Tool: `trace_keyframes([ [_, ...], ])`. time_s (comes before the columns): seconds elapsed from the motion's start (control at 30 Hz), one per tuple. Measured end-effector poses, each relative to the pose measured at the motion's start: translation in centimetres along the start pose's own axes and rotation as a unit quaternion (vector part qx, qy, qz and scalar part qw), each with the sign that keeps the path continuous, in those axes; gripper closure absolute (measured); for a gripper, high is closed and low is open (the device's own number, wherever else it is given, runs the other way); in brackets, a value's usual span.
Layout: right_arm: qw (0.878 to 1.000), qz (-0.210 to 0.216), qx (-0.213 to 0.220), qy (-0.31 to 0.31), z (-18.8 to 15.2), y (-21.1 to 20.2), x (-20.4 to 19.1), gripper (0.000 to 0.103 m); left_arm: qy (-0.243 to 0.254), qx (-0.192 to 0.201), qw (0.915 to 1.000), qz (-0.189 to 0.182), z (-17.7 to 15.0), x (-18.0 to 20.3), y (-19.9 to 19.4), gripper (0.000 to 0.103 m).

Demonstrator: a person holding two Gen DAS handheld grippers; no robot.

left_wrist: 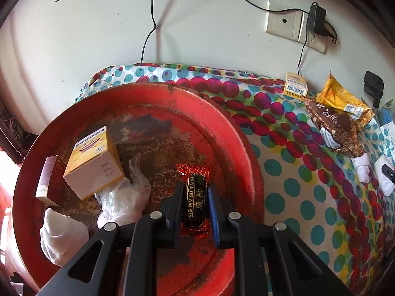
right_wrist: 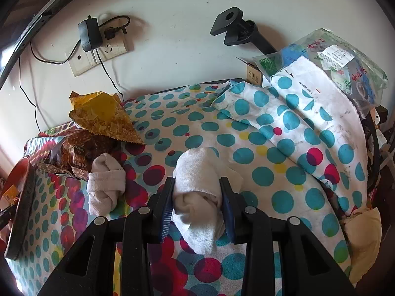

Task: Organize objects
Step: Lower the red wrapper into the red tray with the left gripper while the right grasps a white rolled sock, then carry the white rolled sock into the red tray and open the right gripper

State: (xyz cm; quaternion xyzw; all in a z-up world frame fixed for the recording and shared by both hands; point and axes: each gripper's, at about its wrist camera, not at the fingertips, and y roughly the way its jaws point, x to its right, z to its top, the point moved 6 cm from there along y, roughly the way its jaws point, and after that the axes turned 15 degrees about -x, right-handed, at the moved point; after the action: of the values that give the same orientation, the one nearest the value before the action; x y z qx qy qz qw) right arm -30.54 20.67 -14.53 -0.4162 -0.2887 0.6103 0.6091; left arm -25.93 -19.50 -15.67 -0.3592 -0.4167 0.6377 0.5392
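My left gripper (left_wrist: 193, 188) is shut on a black and red candy packet (left_wrist: 195, 197), held over the worn red tray (left_wrist: 222, 113). In the tray lie a yellow and white box (left_wrist: 95, 162), a brown box (left_wrist: 50, 181), a clear plastic bag (left_wrist: 126, 197) and a rolled white sock (left_wrist: 61, 236). My right gripper (right_wrist: 196, 185) is shut on a rolled white sock (right_wrist: 197, 192) above the dotted cloth (right_wrist: 259, 153). A second rolled sock (right_wrist: 106, 182) lies to its left.
A yellow snack bag (right_wrist: 103, 116) and a brown snack bag (right_wrist: 79, 153) lie at the cloth's back left. A small barcoded box (left_wrist: 296, 86) stands by the wall. A clear bag of goods (right_wrist: 333, 61) sits on the raised cloth at right. Wall sockets with a charger (right_wrist: 90, 34).
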Motion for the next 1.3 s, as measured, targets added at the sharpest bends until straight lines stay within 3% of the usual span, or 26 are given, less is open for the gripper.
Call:
trace_keyframes([
  [0.27, 1.0, 0.002, 0.001, 0.0, -0.1, 0.0, 0.0, 0.07, -0.018, -0.002, 0.9998, -0.009, -0.4, -0.4, 0.8, 0.082],
  [0.3, 1.0, 0.001, 0.002, 0.0, 0.0, 0.0, 0.0, 0.07, -0.02, -0.003, 0.9996, -0.021, -0.4, -0.4, 0.8, 0.078],
  [0.37, 1.0, 0.001, 0.006, 0.002, 0.0, -0.1, 0.1, 0.07, -0.02, 0.01, 0.9989, -0.041, -0.6, -0.6, -0.3, 0.055],
  [0.4, 1.0, 0.0, 0.007, 0.002, 0.0, -0.2, 0.1, 0.07, -0.02, 0.021, 0.9982, -0.052, -0.9, -0.7, -1.4, 0.037],
  [0.43, 1.0, -0.001, 0.007, 0.002, 0.0, -0.2, 0.0, 0.07, -0.022, 0.048, 0.9959, -0.074, -1.5, -1.0, -3.2, 0.029],
  [0.5, 1.0, -0.003, 0.01, -0.001, 0.0, -0.3, -0.1, 0.07, -0.03, 0.084, 0.9926, -0.082, -3.5, -2.0, -6.5, 0.024],
  [0.67, 1.0, -0.011, 0.022, -0.015, -0.1, -0.7, -0.7, 0.072, -0.05, 0.098, 0.9924, -0.056, -10.9, -5.7, -11.0, 0.021],
  [0.77, 0.999, -0.025, 0.027, -0.037, -0.3, -1.3, -1.4, 0.073, -0.076, 0.082, 0.9923, -0.053, -14.3, -7.4, -10.7, 0.021],
  [0.83, 0.998, -0.012, 0.042, -0.04, -0.3, -2.9, -2.2, 0.073, -0.078, 0.085, 0.9925, -0.043, -16.0, -8.0, -10.2, 0.021],
  [0.9, 0.996, -0.005, 0.051, -0.066, -0.2, -4.7, -4.6, 0.073, -0.08, 0.082, 0.9928, -0.035, -16.5, -8.4, -9.7, 0.021],
  [1.0, 0.99, 0.006, 0.067, -0.121, -0.1, -7.2, -10.0, 0.073, -0.098, 0.08, 0.9901, -0.061, -16.5, -8.9, -9.6, 0.021],
  [1.13, 0.978, 0.063, 0.068, -0.187, -1.7, -8.9, -19.4, 0.073, -0.105, 0.117, 0.9875, -0.016, -16.4, -10.1, -10.9, 0.021],
  [1.23, 0.961, 0.117, 0.048, -0.247, -5.2, -8.7, -27.1, 0.073, -0.134, 0.135, 0.9817, -0.005, -16.3, -12.3, -11.7, 0.021],
  [1.3, 0.943, 0.149, 0.023, -0.297, -8.7, -8.0, -31.7, 0.073, -0.159, 0.133, 0.9781, 0.009, -16.4, -13.9, -11.7, 0.021],
])
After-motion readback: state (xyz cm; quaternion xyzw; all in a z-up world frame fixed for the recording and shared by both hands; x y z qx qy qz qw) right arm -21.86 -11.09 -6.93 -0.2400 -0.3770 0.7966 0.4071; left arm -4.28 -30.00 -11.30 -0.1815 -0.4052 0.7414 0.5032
